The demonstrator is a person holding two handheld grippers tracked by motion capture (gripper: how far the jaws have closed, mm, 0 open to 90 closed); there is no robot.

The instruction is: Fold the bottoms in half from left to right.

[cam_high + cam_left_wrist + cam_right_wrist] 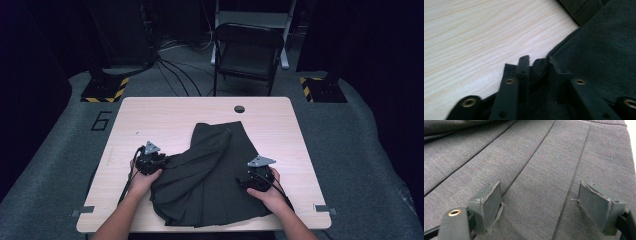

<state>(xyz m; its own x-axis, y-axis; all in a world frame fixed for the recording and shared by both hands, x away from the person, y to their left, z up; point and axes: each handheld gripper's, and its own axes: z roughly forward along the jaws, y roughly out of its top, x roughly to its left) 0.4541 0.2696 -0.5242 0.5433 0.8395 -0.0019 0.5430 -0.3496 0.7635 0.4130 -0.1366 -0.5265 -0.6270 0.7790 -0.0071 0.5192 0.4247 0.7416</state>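
A dark grey pleated skirt (215,165) lies spread on the light wooden table (150,115), with its left part folded over itself. My left gripper (161,161) is at the skirt's left edge. In the left gripper view its jaws stand close together with a bunched bit of the skirt's hem (599,50) pinched between the fingertips of the left gripper (537,62). My right gripper (250,177) rests over the skirt's right part. Its pads stand wide apart above flat pleats (536,170), with the right gripper (539,200) holding nothing.
Bare tabletop (474,37) lies left of the skirt and behind it. A small round hole (239,108) sits near the table's far edge. A dark folding chair (247,50) and cables stand on the floor beyond the table.
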